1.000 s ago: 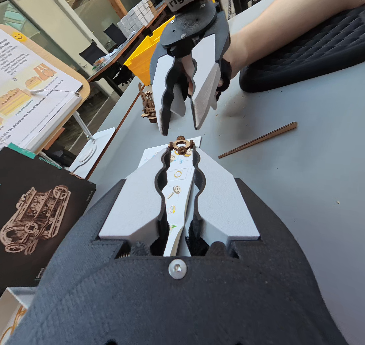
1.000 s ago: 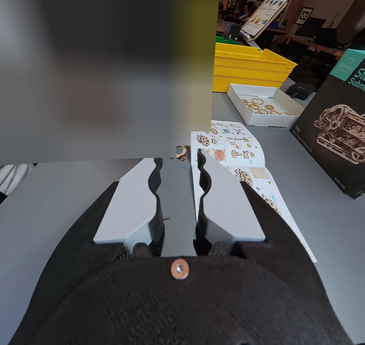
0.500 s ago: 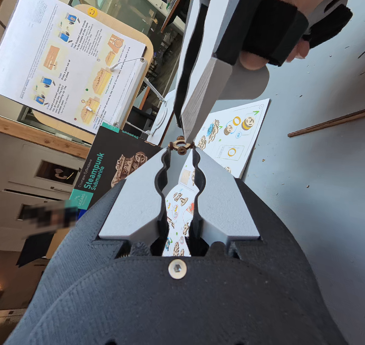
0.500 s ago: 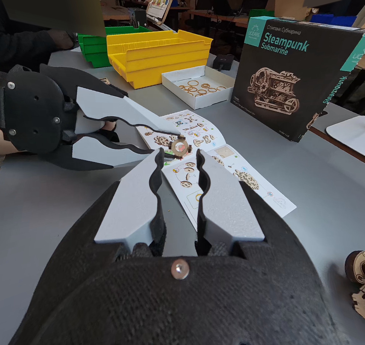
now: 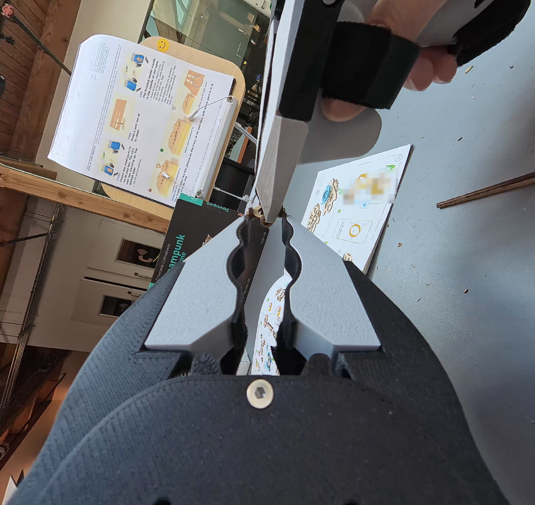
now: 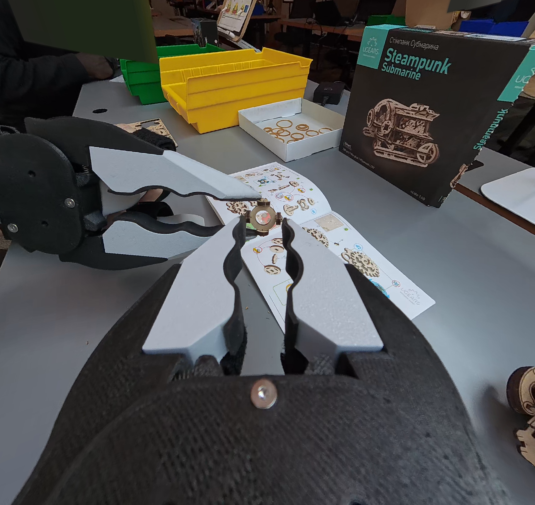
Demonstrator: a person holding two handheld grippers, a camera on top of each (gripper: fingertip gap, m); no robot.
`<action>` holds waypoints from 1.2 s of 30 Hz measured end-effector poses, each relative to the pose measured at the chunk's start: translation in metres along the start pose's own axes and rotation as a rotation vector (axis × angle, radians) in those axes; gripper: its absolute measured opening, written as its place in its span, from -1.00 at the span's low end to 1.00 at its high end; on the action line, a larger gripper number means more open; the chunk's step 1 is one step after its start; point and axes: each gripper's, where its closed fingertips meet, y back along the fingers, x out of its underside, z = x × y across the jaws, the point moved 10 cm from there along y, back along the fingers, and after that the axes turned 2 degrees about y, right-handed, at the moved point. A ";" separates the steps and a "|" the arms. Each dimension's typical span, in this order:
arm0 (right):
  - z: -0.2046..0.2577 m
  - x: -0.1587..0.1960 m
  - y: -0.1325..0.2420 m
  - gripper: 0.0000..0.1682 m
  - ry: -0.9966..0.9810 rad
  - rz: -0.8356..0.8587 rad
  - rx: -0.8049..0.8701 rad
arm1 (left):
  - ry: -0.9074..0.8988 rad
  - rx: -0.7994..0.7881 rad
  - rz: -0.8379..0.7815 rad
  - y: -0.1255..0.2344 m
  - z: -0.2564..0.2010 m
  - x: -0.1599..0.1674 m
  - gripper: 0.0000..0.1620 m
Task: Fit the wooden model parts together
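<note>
Both grippers meet at one small wooden ring part held above the booklet: left gripper pinches it, right gripper closes around it (contact unclear), so a careful handover or press-fit seems next.

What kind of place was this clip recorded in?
Probably a shared workshop or lab: stacked yellow and green parts bins, a model kit box on a grey table, and more desks with chairs behind.

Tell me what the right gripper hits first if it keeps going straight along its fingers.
Most likely the small wooden ring part, which the left gripper holds right at the right gripper fingertips. Behind it lies the open instruction booklet on the table, though depth is hard to judge.
</note>
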 end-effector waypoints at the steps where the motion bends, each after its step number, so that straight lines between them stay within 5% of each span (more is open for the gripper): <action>1: 0.000 0.000 0.000 -0.72 0.003 0.002 0.001 | 0.001 0.002 0.000 0.000 0.000 0.000 -0.75; 29: -0.006 0.003 0.001 -0.75 -0.056 0.003 -0.083 | -0.005 0.018 -0.015 0.003 -0.002 0.002 -0.75; 33: -0.013 0.002 0.004 -0.46 -0.046 -0.076 -0.115 | 0.143 0.073 -0.078 0.007 0.008 0.008 -0.75; 36: -0.020 0.000 0.011 -0.53 -0.025 -0.191 -0.240 | 0.369 0.210 -0.239 0.016 0.021 0.015 -0.75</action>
